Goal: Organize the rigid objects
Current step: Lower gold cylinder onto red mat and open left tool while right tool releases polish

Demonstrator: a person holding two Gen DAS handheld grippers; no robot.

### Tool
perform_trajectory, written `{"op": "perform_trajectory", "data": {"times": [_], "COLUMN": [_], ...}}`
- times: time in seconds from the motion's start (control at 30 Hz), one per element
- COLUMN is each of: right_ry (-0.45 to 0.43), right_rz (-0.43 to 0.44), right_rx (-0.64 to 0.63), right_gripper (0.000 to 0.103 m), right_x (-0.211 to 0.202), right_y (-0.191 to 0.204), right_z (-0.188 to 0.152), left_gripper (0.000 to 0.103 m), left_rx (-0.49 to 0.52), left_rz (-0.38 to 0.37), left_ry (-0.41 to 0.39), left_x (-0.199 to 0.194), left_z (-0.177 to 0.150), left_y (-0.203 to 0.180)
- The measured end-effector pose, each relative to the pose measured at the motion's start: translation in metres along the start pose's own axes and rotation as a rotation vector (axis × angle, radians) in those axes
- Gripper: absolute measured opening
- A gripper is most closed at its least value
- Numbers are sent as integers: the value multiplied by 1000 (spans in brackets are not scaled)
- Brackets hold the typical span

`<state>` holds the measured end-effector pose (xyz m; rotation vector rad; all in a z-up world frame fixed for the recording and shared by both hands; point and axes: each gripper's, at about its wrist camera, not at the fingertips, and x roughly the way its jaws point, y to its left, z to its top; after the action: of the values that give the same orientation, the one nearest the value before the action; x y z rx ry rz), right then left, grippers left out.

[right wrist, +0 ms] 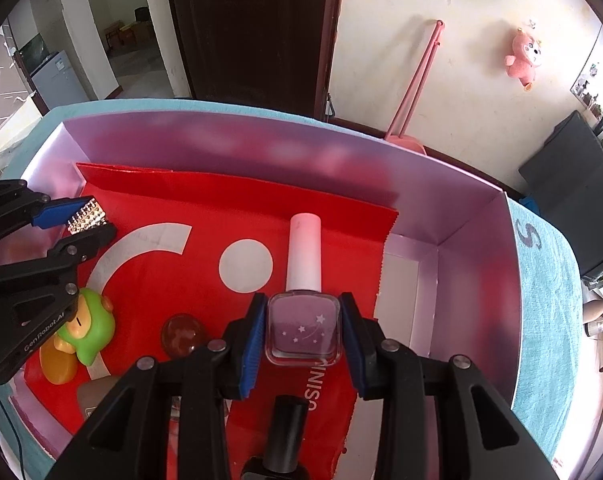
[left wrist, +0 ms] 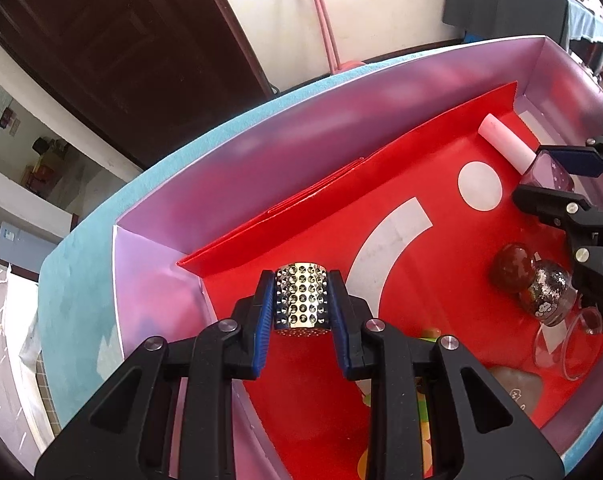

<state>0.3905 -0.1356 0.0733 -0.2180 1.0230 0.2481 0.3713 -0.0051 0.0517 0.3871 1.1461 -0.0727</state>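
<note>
- Left hand-held gripper (left wrist: pixel 300 300): its blue pads are clamped on the studded metal cylinder (left wrist: pixel 300 298), seen at lower centre of the left wrist view, above the left end of the red sheet (left wrist: pixel 441 240). The cylinder is polished and curved, so your pads probably bear on narrow strips; if you tilt or jerk the wrist, it could twist or slide out and drop into the box.
- Right hand-held gripper (right wrist: pixel 303 330): its pads are clamped on the flat sides of the purple nail polish bottle (right wrist: pixel 303 330), at centre of the right wrist view, white cap (right wrist: pixel 304 254) pointing toward the top of the frame. The glass looks smooth; a loosened squeeze would likely let the bottle slip cap-first onto the red sheet.
- Lilac box (right wrist: pixel 261 148): it sits on the tabletop and holds everything. Its far wall stands close beyond the white cap, so pushing forward risks knocking the cap against it and levering the bottle in your grip.
- Clutter below the right hand-held gripper: a dark-capped bottle (right wrist: pixel 287 436) lies directly under the fingers at the bottom of the frame, with a reddish stone (right wrist: pixel 182 335) and a green toy (right wrist: pixel 87 328) at lower left. Lowering straight down could strike the dark bottle.
- Lower right of the left wrist view: a glitter jar (left wrist: pixel 551 292) and a clear dish (left wrist: pixel 569 344) lie beside the right hand-held gripper's body; a sideways sweep may topple them.
- The red sheet lies loose and creased; a dragged object could catch it and shift what rests on it.
</note>
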Motion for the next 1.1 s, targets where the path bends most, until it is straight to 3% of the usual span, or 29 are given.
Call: {"op": "perform_trajectory", "data": {"times": [0.77,1.1], "right_ry": [3,-40], "right_rz": [3,22], "right_rx": [3,20], "right_gripper": [38,41], "right_x": [-1,-23], "right_y": [-2,-2], "right_z": [-3,-7], "left_gripper": [25,25], "left_rx": [-67,-139], "left_rz": [-79,-143], "left_ry": [11,-89], "left_x": [-3,-34], "left_z": [1,-7], "left_y": [22,44]}}
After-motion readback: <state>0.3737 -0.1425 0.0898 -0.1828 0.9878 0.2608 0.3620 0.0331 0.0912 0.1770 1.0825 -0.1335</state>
